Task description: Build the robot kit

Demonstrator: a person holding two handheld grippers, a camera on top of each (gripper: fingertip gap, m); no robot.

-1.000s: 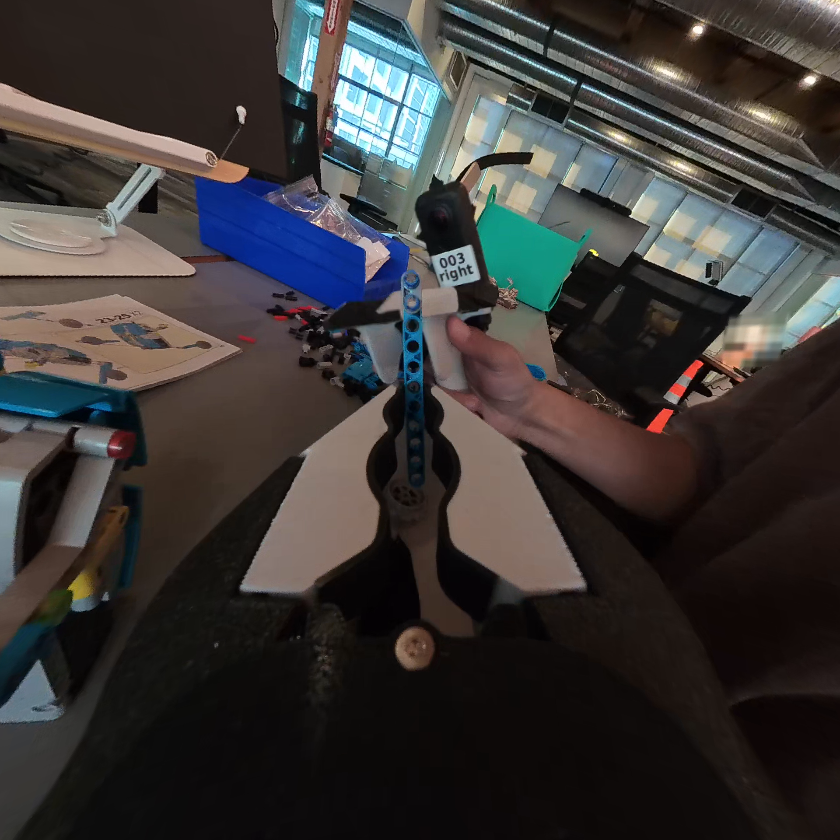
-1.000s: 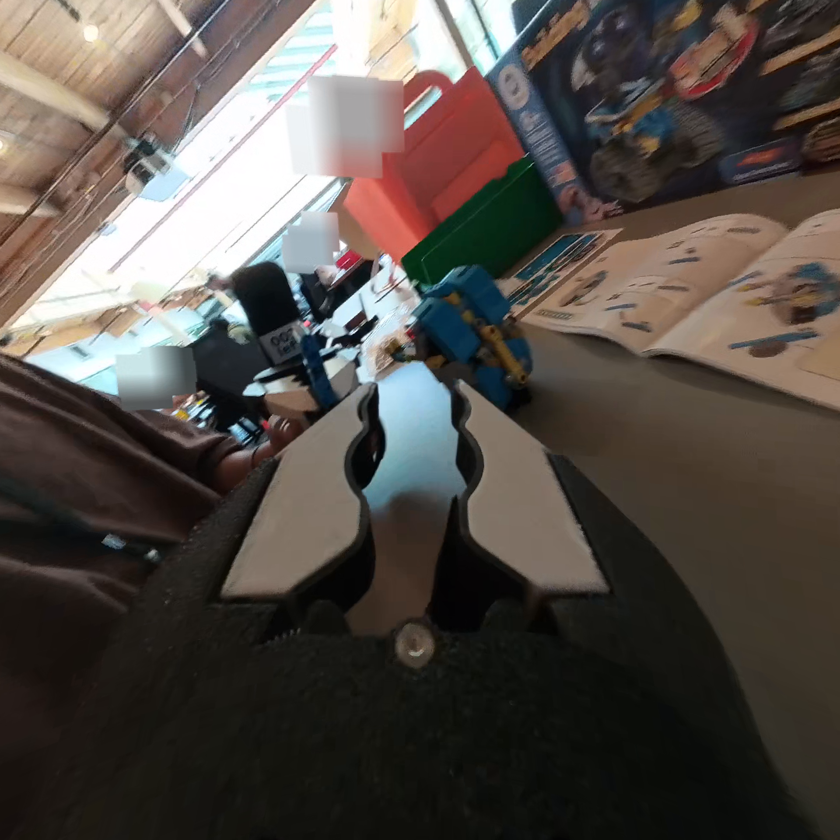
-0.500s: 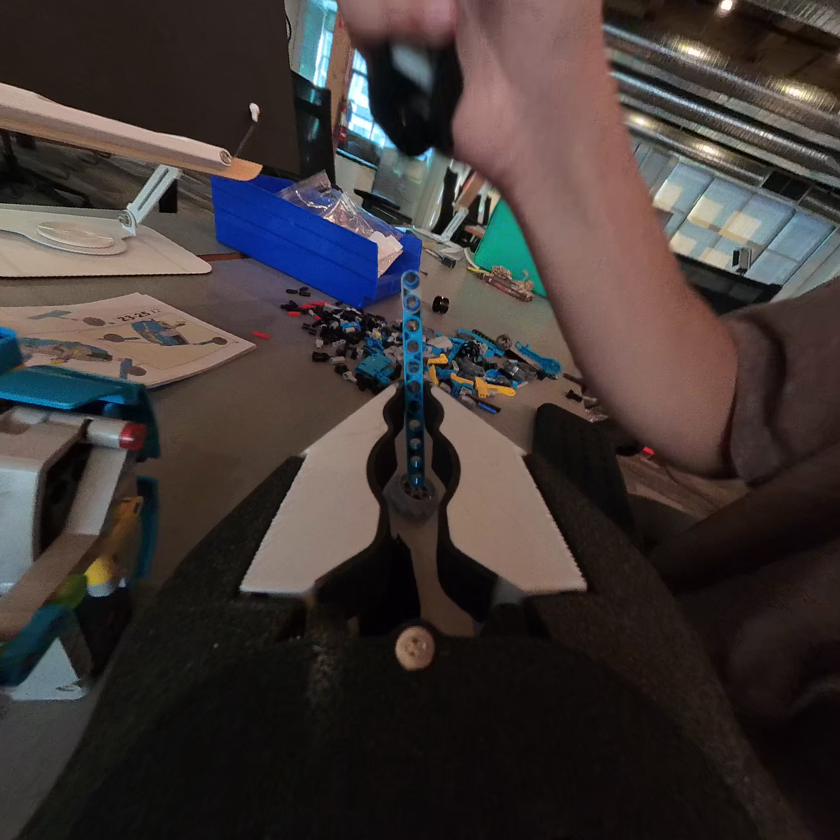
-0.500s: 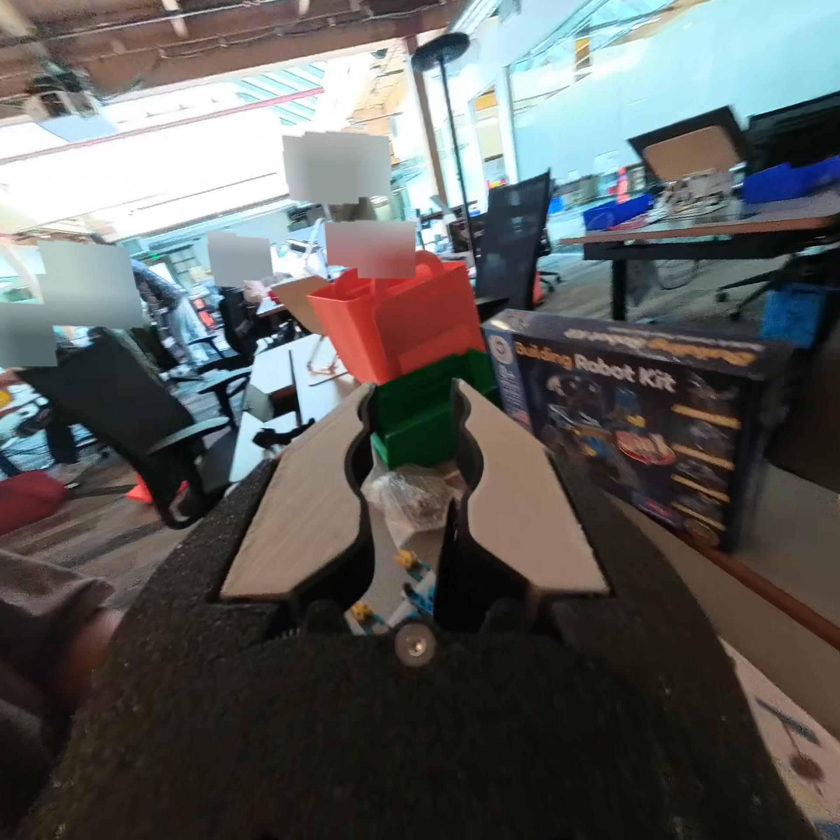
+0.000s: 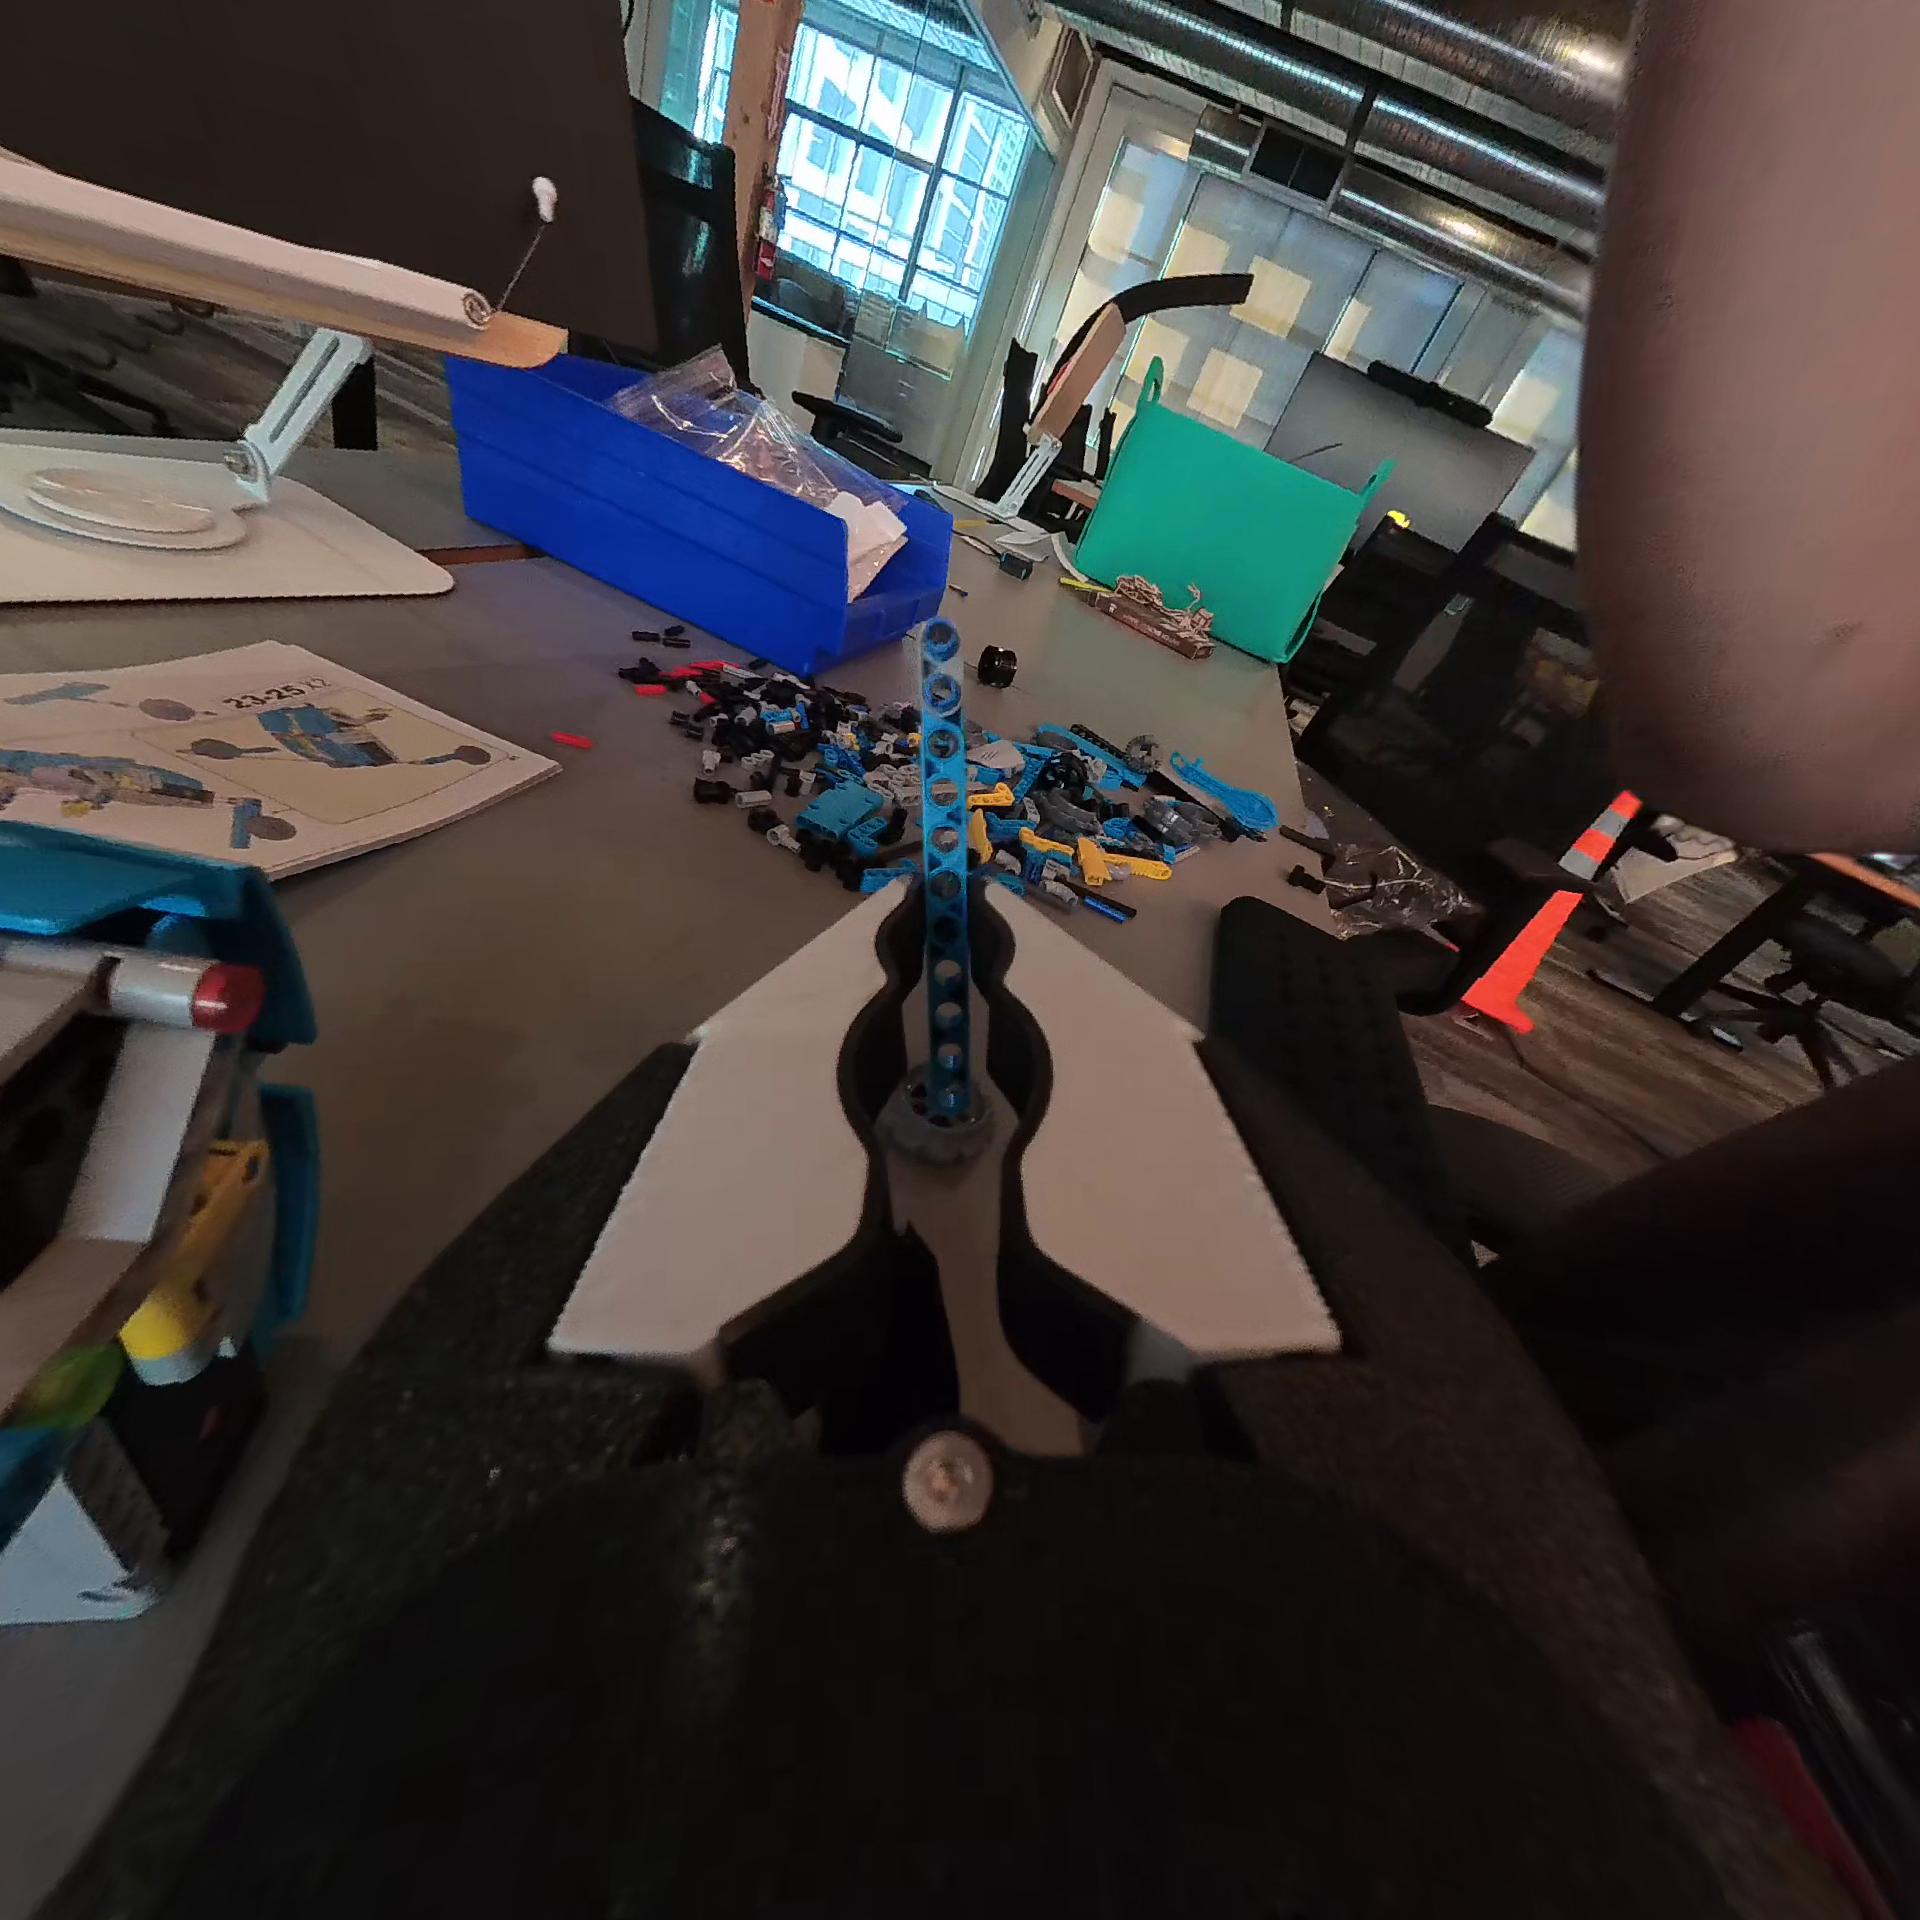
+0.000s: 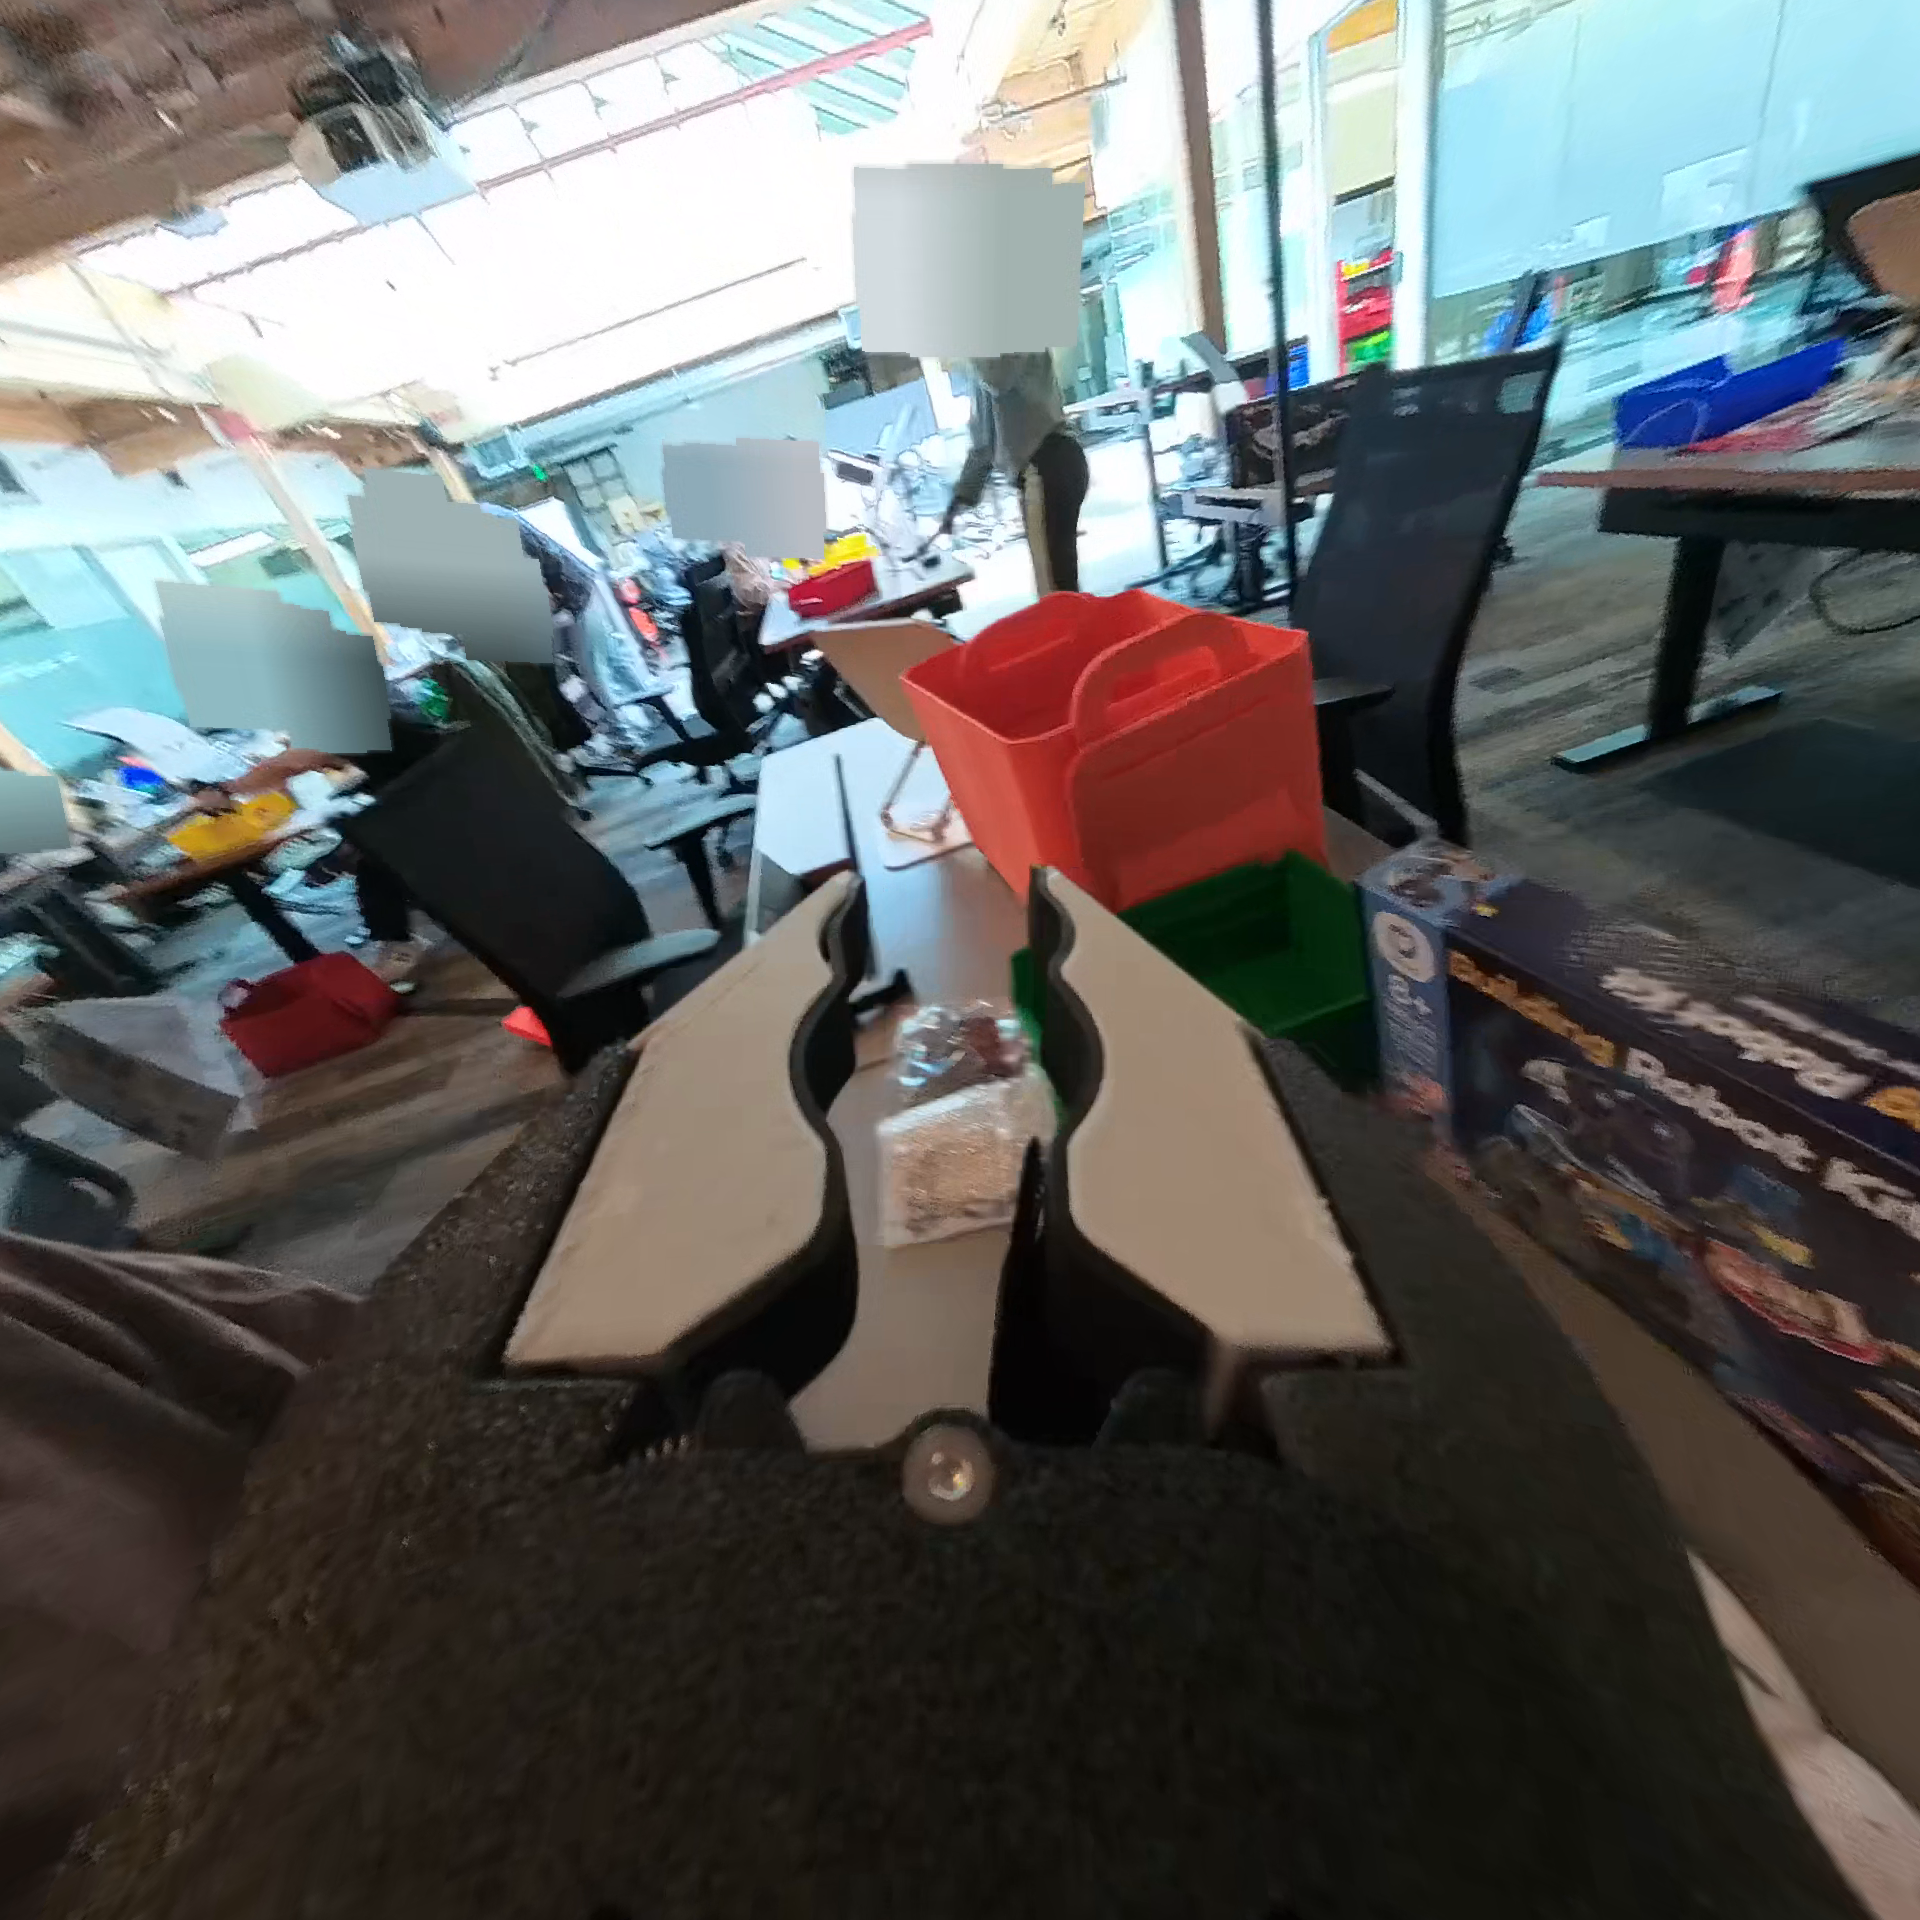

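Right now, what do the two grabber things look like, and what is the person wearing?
Both look alike. The left gripper and the right gripper each have a rough black body, a silver screw in the middle, and two flat white fingers with wavy black inner edges. No cables show. The person wears a dark brown sleeve.

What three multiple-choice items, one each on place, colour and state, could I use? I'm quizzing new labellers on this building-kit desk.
1. The loose parts pile lies:
A. in the blue bin
B. on the table, in front of that bin
C. on the booklet

2. The beam in the left gripper is:
A. blue
B. red
C. yellow

3. The right gripper is:
A. shut on a bag
B. shut on nothing
C. open, holding nothing

Key: 1 B, parts are scattered on the grey tabletop; 2 A, it stands blue between the fingers; 3 C, a gap shows between its fingers.
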